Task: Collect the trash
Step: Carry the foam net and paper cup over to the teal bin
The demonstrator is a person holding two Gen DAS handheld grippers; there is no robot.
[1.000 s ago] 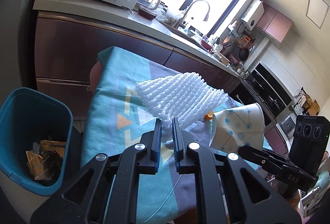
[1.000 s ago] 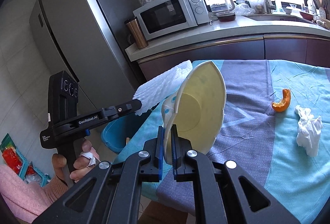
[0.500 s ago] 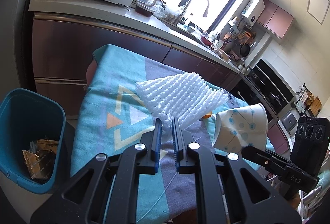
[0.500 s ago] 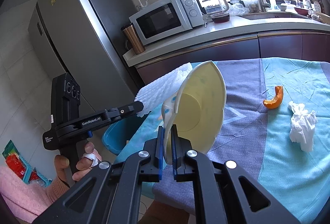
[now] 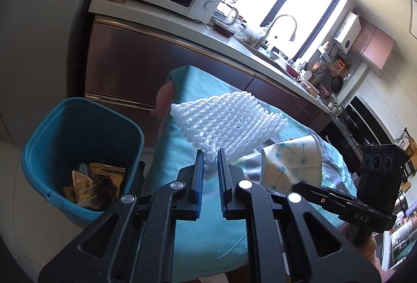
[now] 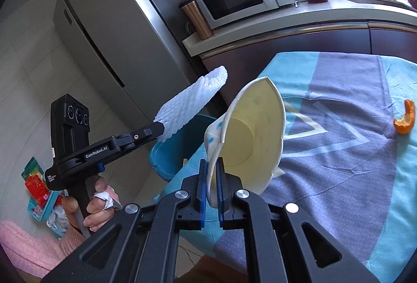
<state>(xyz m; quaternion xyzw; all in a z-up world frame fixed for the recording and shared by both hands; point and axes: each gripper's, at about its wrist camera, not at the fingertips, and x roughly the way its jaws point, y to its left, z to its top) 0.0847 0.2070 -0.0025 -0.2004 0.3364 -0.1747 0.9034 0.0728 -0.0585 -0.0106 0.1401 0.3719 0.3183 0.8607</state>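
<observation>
Closest in, left gripper (image 5: 208,165) nearly shut, pinching one corner of a white foam-mesh fruit sleeve (image 5: 229,124); sleeve's long axis fanning forward and upward from the jaws, clear of the table. Right gripper (image 6: 212,173) clamped on the rim of a crumpled paper cup with blue dot print (image 6: 250,137), mouth turned toward the lens. Below and left of the left gripper, off the table edge: blue plastic trash bin (image 5: 78,126), open top, brown wrappers already inside. Left hand judged the nearer to it; right must cross behind the sleeve. Farther out on the teal-and-purple tablecloth (image 6: 338,152), a curl of orange peel (image 6: 405,117) not yet collected.
</observation>
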